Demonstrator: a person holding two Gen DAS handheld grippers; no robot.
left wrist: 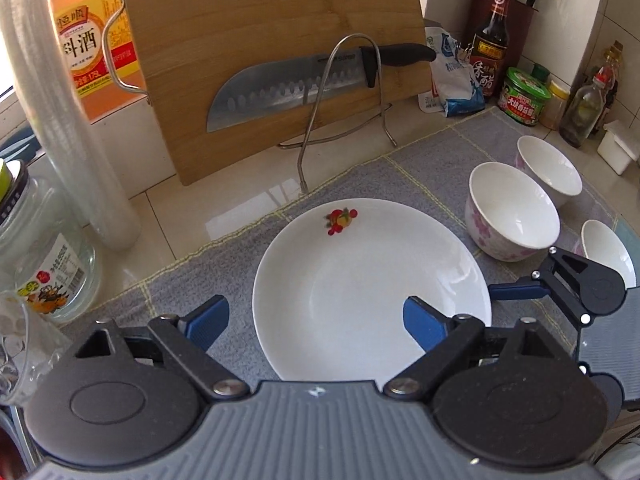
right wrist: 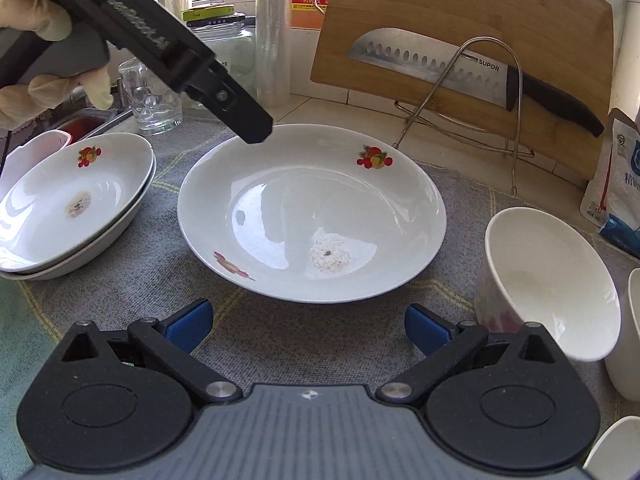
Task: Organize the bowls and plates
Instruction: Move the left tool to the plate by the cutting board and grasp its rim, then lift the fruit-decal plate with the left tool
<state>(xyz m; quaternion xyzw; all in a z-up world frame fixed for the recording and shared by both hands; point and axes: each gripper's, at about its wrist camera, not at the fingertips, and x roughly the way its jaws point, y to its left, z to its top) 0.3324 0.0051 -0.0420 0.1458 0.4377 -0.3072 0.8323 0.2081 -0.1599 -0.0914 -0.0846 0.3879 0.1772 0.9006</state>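
So the main thing here is a big white plate [right wrist: 312, 216] with little fruit decals on the rim, sitting flat on a grey cloth [right wrist: 120, 280] spread over the desk [left wrist: 176, 208]. There's a small patch of crumbly residue in its bowl part.

To its left in the right wrist view there's a stack of two more plates [right wrist: 76, 204] with the same fruit print, also with a smudge in the middle. On the other side are white bowls with pink flowers on the outside: one bowl [left wrist: 512, 212] just beside the plate, a second bowl [left wrist: 548, 168] touching it behind, and a third bowl [left wrist: 608, 252] partly hidden.

The left gripper [left wrist: 316, 322] hangs over the plate's near-left rim, fingers spread wide with the rim between them, but the pads aren't pressing on it as far as I can see. A gloved hand [right wrist: 44, 64] holds it. The right gripper [right wrist: 308, 328] sits released too, over bare cloth just short of the plate's near edge, nothing between its fingers.

Behind all that: a bamboo cutting board [left wrist: 276, 64] leaning upright in a wire rack [left wrist: 340, 92], a knife [left wrist: 304, 84] resting against the board, sauce bottles and jars along the tiled wall, a drinking glass [right wrist: 154, 96] and a glass jar on the left.
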